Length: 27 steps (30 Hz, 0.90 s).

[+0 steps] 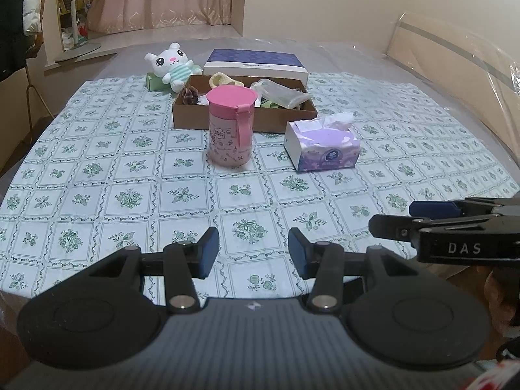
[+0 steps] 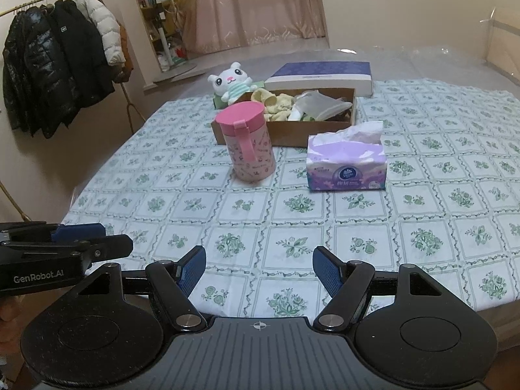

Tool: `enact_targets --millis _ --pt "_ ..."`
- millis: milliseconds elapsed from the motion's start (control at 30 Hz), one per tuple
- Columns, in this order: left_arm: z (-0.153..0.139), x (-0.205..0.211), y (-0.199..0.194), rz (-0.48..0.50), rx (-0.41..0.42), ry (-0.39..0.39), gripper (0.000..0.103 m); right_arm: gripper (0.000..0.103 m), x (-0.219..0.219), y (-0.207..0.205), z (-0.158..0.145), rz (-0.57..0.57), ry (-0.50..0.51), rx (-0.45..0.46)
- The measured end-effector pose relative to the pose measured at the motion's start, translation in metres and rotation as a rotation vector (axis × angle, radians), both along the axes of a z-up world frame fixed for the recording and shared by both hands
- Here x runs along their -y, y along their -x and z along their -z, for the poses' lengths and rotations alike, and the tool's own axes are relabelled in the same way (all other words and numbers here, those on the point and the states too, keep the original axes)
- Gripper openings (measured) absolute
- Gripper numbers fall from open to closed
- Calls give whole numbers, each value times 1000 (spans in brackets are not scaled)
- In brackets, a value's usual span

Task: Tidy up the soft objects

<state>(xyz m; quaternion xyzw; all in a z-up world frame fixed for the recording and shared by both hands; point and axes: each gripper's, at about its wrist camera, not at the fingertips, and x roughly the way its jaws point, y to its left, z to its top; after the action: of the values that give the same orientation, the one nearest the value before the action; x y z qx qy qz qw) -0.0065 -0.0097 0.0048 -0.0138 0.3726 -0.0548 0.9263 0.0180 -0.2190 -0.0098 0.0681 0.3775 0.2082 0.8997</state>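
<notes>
Left wrist view shows the left gripper [image 1: 253,253] low over the near edge of the flowery cloth [image 1: 97,169]. Its jaws are apart and nothing is between them. The right gripper [image 2: 259,271] sits just beside it, jaws wider apart and empty too.

Some soft things already lie in the brown box [image 1: 243,120]: yellow socks [image 2: 276,102], a crumpled clear bag [image 1: 279,92] and something small and brown. So part of the job looks done.

The white bunny toy [image 1: 172,65] is not in the box. It leans just behind the box's far left corner. The purple tissue pack [image 2: 346,162] sits in front of the box, next to the pink cup [image 1: 230,123]. These probably come next.

Both grippers are well apart from all of them, with bare cloth between.
</notes>
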Motion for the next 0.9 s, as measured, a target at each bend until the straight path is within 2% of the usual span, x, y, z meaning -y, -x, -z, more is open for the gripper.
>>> enact_targets --millis 900 --pt "-3 4 -2 18 11 2 44 72 -2 -3 2 3 1 -3"
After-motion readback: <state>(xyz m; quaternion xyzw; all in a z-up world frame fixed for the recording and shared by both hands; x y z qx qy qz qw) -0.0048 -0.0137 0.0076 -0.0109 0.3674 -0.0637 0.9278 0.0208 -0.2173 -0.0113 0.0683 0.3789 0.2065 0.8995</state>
